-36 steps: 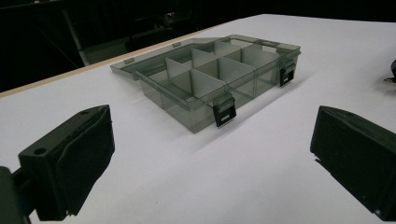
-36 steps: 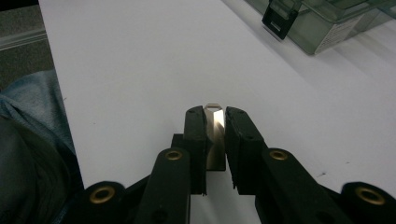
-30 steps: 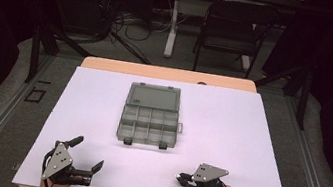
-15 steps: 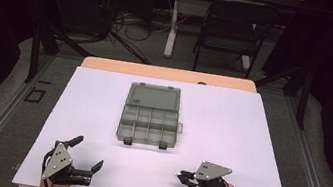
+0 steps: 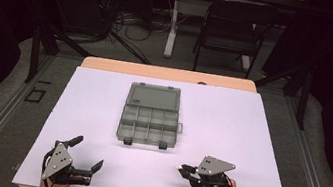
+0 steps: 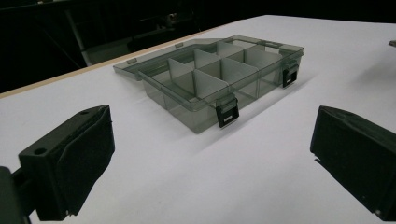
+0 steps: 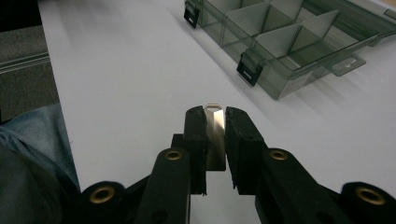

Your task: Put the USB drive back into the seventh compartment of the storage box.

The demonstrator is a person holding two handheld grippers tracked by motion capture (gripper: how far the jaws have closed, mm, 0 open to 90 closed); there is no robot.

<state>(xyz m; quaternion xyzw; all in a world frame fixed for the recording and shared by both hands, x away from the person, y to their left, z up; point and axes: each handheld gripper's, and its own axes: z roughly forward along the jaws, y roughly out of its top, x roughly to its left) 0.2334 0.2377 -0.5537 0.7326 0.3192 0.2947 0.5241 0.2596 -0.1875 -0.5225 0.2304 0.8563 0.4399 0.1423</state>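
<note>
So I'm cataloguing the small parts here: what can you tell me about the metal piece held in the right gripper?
The metal piece is a small, flat, silvery strip, brushed-looking, with a small loop at its far tip. It stands on edge between the jaws of the right gripper, which are shut on its faces; only the loop end pokes out. It is held above the white table, near the person's edge, short of the open organizer box. Its near end is hidden.

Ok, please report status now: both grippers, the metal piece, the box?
Left gripper open, empty. Right gripper shut on metal piece. Compartment box open, nothing in the way.
</note>
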